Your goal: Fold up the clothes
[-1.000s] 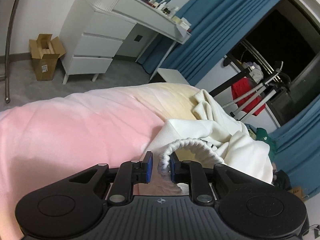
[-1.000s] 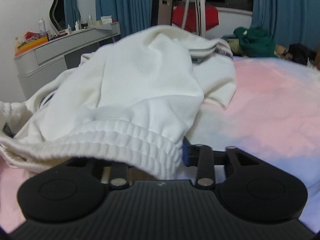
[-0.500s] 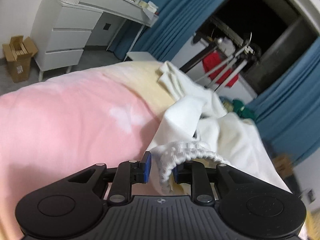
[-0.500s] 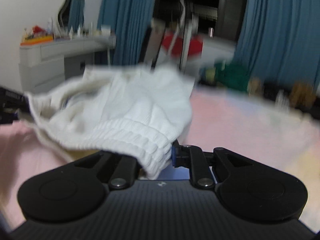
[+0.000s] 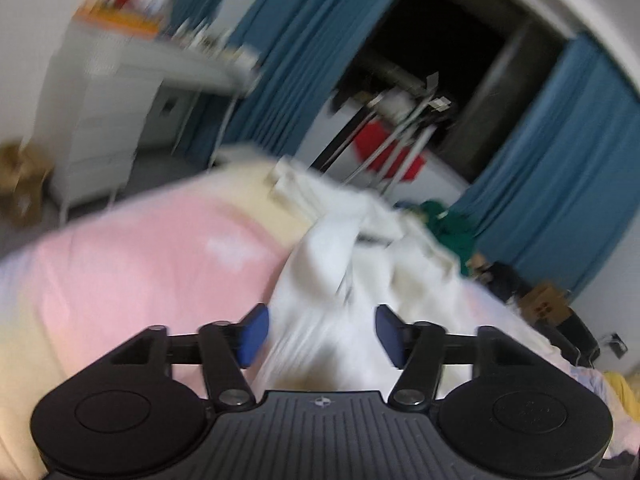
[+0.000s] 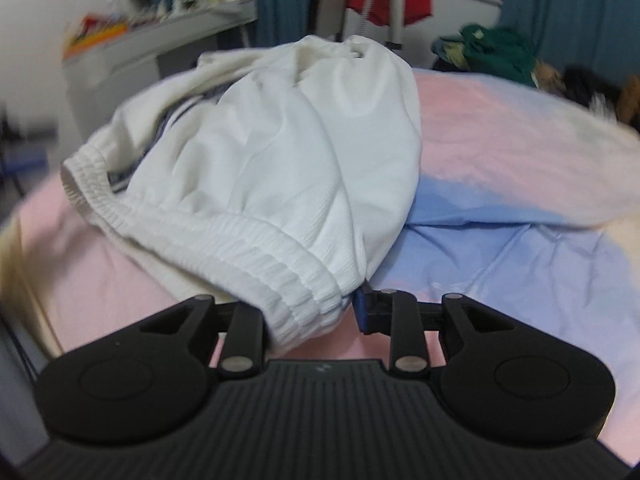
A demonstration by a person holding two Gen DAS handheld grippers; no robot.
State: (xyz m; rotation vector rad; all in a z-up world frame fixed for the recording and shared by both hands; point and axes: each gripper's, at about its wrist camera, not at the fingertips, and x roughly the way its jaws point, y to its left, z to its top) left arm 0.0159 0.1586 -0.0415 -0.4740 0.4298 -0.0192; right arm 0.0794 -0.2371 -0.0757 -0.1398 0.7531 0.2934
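White shorts with a ribbed elastic waistband (image 6: 280,168) lie bunched on a pink and blue bedsheet (image 6: 500,128). My right gripper (image 6: 316,312) is shut on the waistband, which drapes over its left finger. In the blurred left wrist view the same white shorts (image 5: 340,272) lie ahead and between the fingers of my left gripper (image 5: 320,334), whose jaws stand wide apart and hold nothing.
A white dresser with drawers (image 5: 108,128) stands left of the bed. Blue curtains (image 5: 560,168) and a drying rack with a red garment (image 5: 384,156) are behind. A green garment (image 6: 496,52) lies at the bed's far side. A cardboard box (image 5: 20,184) sits on the floor.
My left gripper has opened and let go of the waistband. My right gripper still grips the waistband and the shorts have shifted and settled on the bed.
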